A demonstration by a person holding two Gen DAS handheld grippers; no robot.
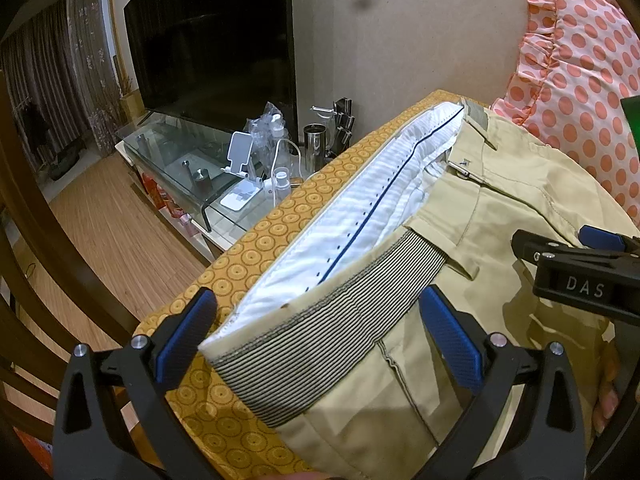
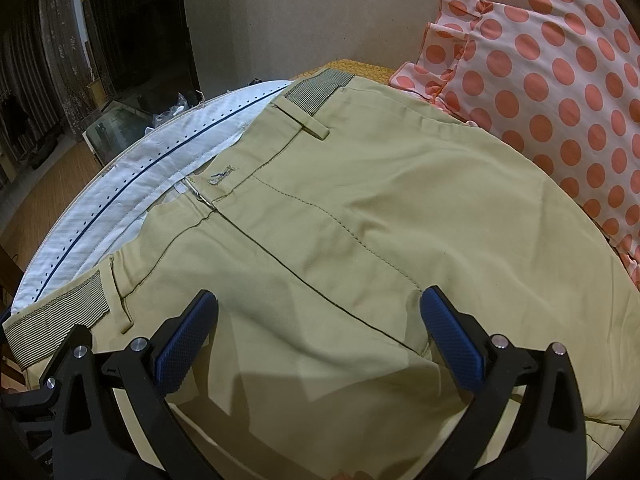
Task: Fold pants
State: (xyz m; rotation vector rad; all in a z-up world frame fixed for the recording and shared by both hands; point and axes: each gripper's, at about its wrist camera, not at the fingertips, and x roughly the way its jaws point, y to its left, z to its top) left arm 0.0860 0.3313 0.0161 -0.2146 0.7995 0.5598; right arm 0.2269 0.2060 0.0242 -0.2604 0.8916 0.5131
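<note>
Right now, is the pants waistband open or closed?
Open: the khaki pants waistband gapes, showing white lining; the clasp hangs unfastened.

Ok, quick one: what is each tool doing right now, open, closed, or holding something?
Left tool: open, holding nothing, its fingers either side of the pants' striped waistband.
Right tool: open, holding nothing, over the pants' front.

Home living room; television [image 1: 216, 40], curtains [image 1: 48, 92], polka-dot cushion [image 1: 584, 64]

Dim warm light, soft shadows, bowed fisheye edges.
</note>
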